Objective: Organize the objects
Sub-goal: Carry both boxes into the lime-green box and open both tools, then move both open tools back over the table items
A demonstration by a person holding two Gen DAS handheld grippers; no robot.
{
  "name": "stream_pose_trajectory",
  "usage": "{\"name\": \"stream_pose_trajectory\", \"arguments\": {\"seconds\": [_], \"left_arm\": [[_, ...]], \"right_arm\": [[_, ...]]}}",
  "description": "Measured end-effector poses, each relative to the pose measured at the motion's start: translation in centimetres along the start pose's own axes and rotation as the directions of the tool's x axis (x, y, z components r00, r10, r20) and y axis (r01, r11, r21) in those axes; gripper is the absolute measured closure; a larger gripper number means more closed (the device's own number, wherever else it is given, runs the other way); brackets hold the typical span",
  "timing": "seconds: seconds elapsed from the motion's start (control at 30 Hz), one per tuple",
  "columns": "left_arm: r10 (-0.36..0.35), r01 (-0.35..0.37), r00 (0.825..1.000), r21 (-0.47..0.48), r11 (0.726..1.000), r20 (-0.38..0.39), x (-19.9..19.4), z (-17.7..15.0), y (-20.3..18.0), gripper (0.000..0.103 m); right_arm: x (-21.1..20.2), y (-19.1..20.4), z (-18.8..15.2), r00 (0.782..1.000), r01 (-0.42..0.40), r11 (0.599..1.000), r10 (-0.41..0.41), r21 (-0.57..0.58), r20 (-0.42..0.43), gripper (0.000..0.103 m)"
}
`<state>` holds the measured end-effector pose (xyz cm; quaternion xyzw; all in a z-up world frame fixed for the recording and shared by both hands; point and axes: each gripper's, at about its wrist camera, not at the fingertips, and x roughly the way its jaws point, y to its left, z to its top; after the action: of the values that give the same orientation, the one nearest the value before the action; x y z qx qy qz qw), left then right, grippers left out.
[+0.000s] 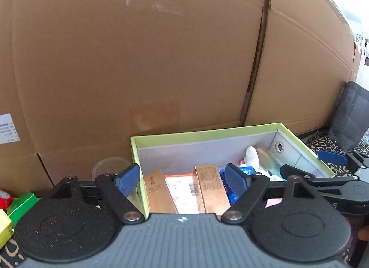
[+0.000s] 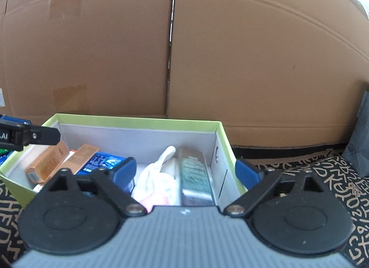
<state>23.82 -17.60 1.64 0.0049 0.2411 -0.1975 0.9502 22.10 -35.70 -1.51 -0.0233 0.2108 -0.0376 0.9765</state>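
You hold two sets of tongs over a green shoebox (image 2: 138,120) that sits on a black surface (image 2: 322,175) printed with tan lettering, close against the tall cardboard wall (image 2: 115,48) along its far edge.

Your left tongs (image 1: 183,181) stand wide with nothing between the blue pads, hanging above the left end of the box. Your right tongs (image 2: 185,172) are spread wide too, also empty, straddling the box's right end so that one pad is inside and the other just outside the right wall.

By my reading, you are between placements: both sets of tongs are free and the box is already partly filled. The next move calls for picking a loose item off the surface. A small green box (image 1: 22,204), a yellow box (image 1: 3,226), a roll of red tape (image 1: 4,198) and a clear plastic cup (image 1: 108,166) wait near the shoebox's left side.

The shoebox has lime-green outer walls and a pale grey lining. Inside, two copper-coloured cartons (image 1: 212,189) lean against the left half, with a white labelled packet (image 1: 182,189) between them, a blue packet (image 2: 103,161) beside them, white cloth (image 2: 159,175) in the middle, and a dark green carton (image 2: 196,175) along the right wall.
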Motion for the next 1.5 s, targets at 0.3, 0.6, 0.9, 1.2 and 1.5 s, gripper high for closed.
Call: {"name": "stream_pose_trajectory", "arguments": {"seconds": [0.3,0.6,0.9,1.2,1.5], "left_arm": [[-0.007,0.007,1.000,0.012,1.000,0.026,-2.5,0.3,-0.4,0.019],[-0.012,0.013,0.998,-0.011,1.000,0.060,-7.1,-0.2,0.4,0.017],[0.070,-0.068,0.996,-0.035,0.997,0.052,-12.7,-4.5,3.8,0.016],[0.207,-0.205,0.978,-0.102,0.973,0.005,-16.4,-9.2,10.4,0.016],[0.322,-0.322,0.946,-0.152,0.935,-0.024,-17.4,-10.6,17.8,0.016]], "right_arm": [[-3.3,0.6,1.4,0.998,-0.003,1.000,0.004,-0.009,0.061,0.000],[-8.1,2.7,2.2,0.988,-0.032,0.998,0.039,-0.048,0.148,0.000],[-13.0,6.7,1.2,0.965,-0.174,0.984,0.180,-0.050,0.191,0.000],[-14.4,13.3,-1.4,0.938,-0.309,0.941,0.325,-0.135,0.117,0.000],[-13.0,20.5,-3.0,0.895,-0.438,0.882,0.446,-0.174,0.009,0.000]]}}
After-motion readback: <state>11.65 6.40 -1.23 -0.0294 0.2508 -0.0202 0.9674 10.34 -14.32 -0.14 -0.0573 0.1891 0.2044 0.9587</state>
